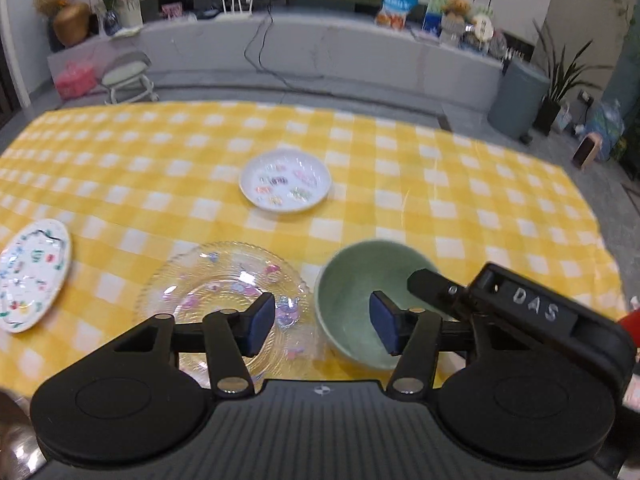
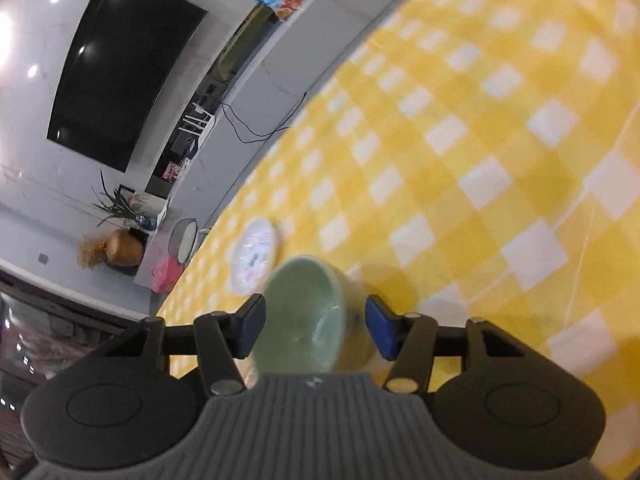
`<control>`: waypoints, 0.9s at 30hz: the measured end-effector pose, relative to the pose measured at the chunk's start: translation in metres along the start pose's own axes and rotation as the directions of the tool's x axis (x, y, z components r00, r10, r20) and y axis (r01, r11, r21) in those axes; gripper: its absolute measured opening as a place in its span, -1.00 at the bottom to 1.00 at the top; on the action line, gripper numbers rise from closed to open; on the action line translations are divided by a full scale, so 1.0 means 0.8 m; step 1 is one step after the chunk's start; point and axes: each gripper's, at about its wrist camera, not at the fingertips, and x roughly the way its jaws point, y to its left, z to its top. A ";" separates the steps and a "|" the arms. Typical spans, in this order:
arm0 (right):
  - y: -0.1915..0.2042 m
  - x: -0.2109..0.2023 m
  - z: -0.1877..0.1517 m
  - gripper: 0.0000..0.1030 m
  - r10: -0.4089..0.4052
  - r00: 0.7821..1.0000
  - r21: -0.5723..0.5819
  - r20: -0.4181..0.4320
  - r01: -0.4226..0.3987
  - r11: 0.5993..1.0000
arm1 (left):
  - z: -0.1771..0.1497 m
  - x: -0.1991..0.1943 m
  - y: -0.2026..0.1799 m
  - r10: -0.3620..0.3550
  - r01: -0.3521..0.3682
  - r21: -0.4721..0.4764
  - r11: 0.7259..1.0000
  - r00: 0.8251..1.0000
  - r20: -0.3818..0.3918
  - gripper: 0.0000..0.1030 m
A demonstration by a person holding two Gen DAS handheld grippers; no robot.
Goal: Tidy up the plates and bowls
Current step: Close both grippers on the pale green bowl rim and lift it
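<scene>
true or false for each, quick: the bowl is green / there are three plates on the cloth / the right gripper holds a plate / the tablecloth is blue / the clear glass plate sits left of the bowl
1. The green bowl is green: true.
2. Three plates on the cloth: true, a glass plate, a white plate and a patterned plate.
3. The right gripper holds a plate: false, the bowl sits between its jaws.
4. The tablecloth is blue: false, yellow and white check.
5. Glass plate left of the bowl: true in the left wrist view.

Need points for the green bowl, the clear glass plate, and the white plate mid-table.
green bowl (image 1: pixel 352 304): left wrist view, inner wall left of centre.
clear glass plate (image 1: pixel 216 280): left wrist view, ribbed well above the gripper.
white plate mid-table (image 1: pixel 285 181): left wrist view, patterned centre.
</scene>
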 end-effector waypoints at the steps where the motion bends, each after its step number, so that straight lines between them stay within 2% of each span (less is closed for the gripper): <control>1: -0.006 0.006 0.000 0.09 -0.004 1.000 0.012 -0.002 0.005 1.000 | 0.000 0.008 -0.002 0.017 -0.017 0.000 1.000 1.000 -0.008 0.12; 3: -0.013 0.015 -0.002 0.00 -0.001 1.000 0.030 0.006 0.001 1.000 | -0.001 0.021 -0.007 0.028 -0.028 0.015 0.999 1.000 -0.012 0.03; 5: -0.016 0.018 -0.002 -0.10 0.009 1.000 0.043 0.014 -0.009 0.999 | -0.003 0.029 -0.010 0.021 -0.021 0.034 0.999 1.000 -0.018 0.02; 7: -0.021 0.020 -0.001 -0.10 0.053 0.999 0.069 -0.008 -0.052 0.996 | -0.003 0.037 -0.014 0.012 -0.011 0.033 0.999 1.000 -0.028 -0.09; 9: -0.025 0.022 -0.002 -0.11 0.071 0.997 0.095 -0.012 -0.070 0.993 | -0.004 0.044 -0.013 0.001 0.000 0.013 1.000 0.999 -0.050 -0.42; 11: -0.024 0.022 -0.004 -0.19 0.068 0.998 0.082 -0.010 -0.066 0.994 | -0.003 0.046 -0.014 0.008 -0.008 -0.002 1.000 0.999 -0.052 -0.53; 14: -0.020 0.024 -0.005 -0.49 0.025 1.000 0.050 -0.001 -0.024 0.998 | -0.003 0.047 -0.021 0.054 -0.053 0.027 0.998 0.997 -0.061 -0.62; 15: -0.018 0.025 -0.007 -0.52 0.015 1.000 0.037 0.004 -0.015 0.999 | -0.004 0.046 -0.023 0.063 -0.061 0.032 0.998 0.996 -0.062 -0.65; 19: -0.009 0.023 -0.011 -0.60 -0.027 0.999 -0.011 0.019 0.028 1.000 | -0.002 0.042 -0.029 0.084 -0.080 0.058 0.995 0.994 -0.074 -0.67; 27: -0.004 0.014 -0.012 -0.66 -0.082 0.997 -0.065 0.009 0.082 0.995 | -0.001 0.036 -0.027 0.054 -0.052 0.026 0.998 0.993 -0.104 -0.75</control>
